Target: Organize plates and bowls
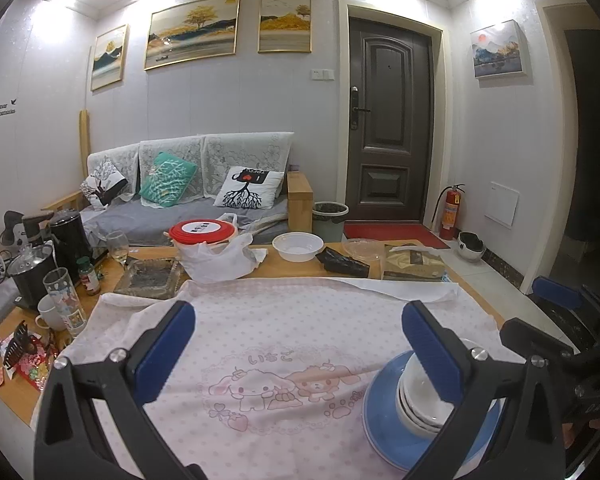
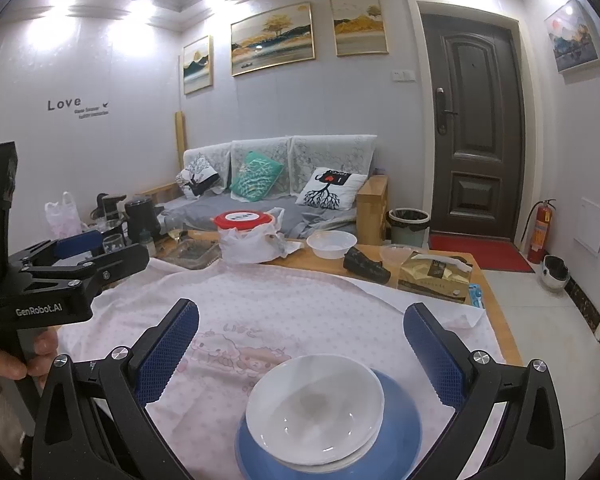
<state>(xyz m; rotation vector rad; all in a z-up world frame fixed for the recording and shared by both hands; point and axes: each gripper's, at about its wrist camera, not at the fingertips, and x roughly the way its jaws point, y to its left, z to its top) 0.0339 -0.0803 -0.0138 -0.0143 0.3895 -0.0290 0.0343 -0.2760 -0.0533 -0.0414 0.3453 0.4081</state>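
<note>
A stack of white bowls (image 2: 316, 408) sits on a blue plate (image 2: 400, 440) on the pink cartoon cloth (image 2: 280, 300). My right gripper (image 2: 300, 348) is open and empty, above and just behind the stack. In the left wrist view the same bowls (image 1: 420, 404) and blue plate (image 1: 388, 424) lie at the lower right, partly hidden by my right-hand finger (image 1: 432, 344). My left gripper (image 1: 298, 340) is open and empty over the cloth, left of the stack. It also shows at the left of the right wrist view (image 2: 100, 252).
Behind the cloth on the wooden table (image 1: 292, 264) stand a white bowl (image 1: 298, 246), a red-lidded container in a plastic bag (image 1: 204, 236), a clear bowl (image 1: 360, 248), a tissue box (image 1: 414, 264), a glass tray (image 1: 148, 276), cups, kettles and a wine glass (image 1: 118, 246).
</note>
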